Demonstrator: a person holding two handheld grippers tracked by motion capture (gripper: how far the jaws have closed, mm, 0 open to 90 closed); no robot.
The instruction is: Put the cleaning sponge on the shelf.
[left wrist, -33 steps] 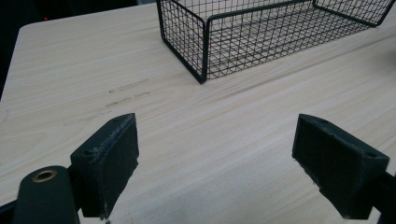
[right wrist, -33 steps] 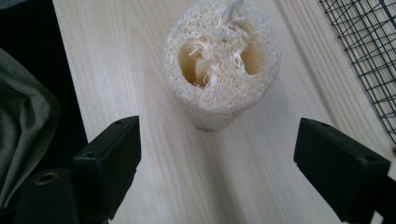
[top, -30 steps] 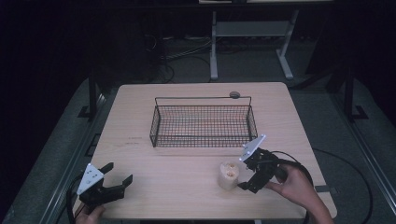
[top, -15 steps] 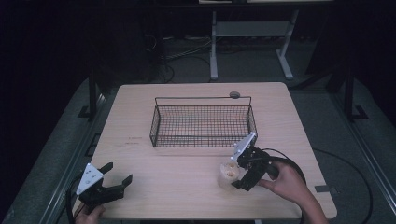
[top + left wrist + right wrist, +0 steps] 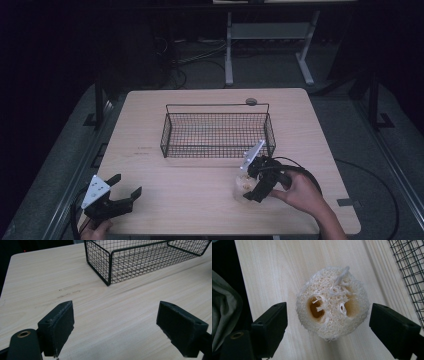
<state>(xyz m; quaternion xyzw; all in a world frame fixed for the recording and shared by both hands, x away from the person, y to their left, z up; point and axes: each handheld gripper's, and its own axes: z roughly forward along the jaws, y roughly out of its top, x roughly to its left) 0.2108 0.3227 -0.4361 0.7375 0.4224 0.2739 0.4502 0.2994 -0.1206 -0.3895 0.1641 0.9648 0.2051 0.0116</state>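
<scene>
Right gripper view: right gripper jaws standing wide, straddling loofah sponge, not touching. Left gripper jaws gaping, holding nothing, over table.

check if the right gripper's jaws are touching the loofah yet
Apart. In the right gripper view the loofah stands between the open jaws of the right gripper, with bare table visible in the gap on each side.

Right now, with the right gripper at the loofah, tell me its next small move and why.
Probably close the right gripper. Its fingers stand open on either side of the loofah piece, a gap on each side, so the piece sits centred between them on the table; shutting should grip it.
</scene>
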